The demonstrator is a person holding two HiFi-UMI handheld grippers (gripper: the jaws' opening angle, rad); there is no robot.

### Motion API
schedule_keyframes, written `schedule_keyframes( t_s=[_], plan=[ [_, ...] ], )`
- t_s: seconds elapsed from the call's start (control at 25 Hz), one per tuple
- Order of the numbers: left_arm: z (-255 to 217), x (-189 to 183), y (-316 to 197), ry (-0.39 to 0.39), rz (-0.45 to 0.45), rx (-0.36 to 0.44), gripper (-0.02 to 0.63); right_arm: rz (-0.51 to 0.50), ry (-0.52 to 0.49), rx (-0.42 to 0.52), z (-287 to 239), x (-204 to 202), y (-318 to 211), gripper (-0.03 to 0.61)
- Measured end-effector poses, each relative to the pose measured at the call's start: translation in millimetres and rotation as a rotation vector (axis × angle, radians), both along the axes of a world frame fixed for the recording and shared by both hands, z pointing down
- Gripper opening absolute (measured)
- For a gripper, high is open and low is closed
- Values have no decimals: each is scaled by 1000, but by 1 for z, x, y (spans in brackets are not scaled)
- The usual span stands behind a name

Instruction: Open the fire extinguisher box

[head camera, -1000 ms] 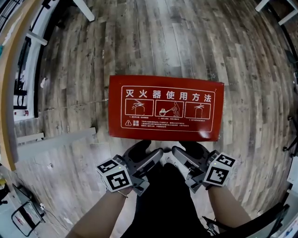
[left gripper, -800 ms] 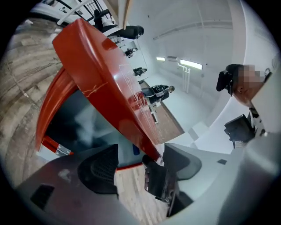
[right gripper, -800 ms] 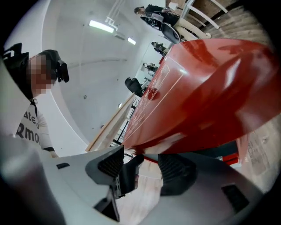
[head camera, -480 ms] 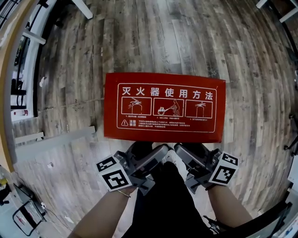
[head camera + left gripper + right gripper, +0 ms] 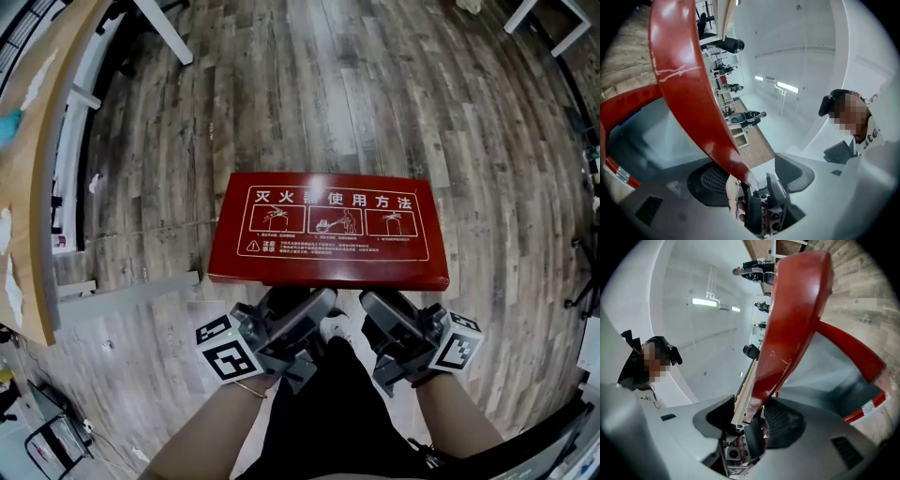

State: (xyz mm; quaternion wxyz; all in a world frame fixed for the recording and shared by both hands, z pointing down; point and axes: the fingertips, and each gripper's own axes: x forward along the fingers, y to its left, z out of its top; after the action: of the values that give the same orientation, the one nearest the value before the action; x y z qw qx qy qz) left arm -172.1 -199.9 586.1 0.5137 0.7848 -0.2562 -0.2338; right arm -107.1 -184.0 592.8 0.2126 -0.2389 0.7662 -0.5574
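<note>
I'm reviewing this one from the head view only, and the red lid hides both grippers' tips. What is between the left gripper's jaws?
Observer: In the left gripper view, the left gripper has the lid by its front edge, which sits between jaws that stand wide apart.
Operator: And the right one?
Observer: The right gripper straddles that same edge. Its jaws have just closed a little but stand wide.
Operator: Is the lid actually up off the box?
Observer: Yes. The right gripper view shows the box's red rim well apart from the lid, with the grey inside of the box between them.
</note>
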Motion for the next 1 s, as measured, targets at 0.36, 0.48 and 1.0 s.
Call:
schedule_keyframes(
  t_s=[0.36,0.48,1.0],
  plan=[
    [-47,-8,-51,-48,-74,9,115,77,-2,-93,-56,5,-55,69],
    [-53,-8,-65,-61,-79,-7,87,101,-7,-143,-64,7,-70,67],
    [-71,-4,-106,-149,-95,-117,85,112,36,-253,-82,12,-113,58]
  ],
)
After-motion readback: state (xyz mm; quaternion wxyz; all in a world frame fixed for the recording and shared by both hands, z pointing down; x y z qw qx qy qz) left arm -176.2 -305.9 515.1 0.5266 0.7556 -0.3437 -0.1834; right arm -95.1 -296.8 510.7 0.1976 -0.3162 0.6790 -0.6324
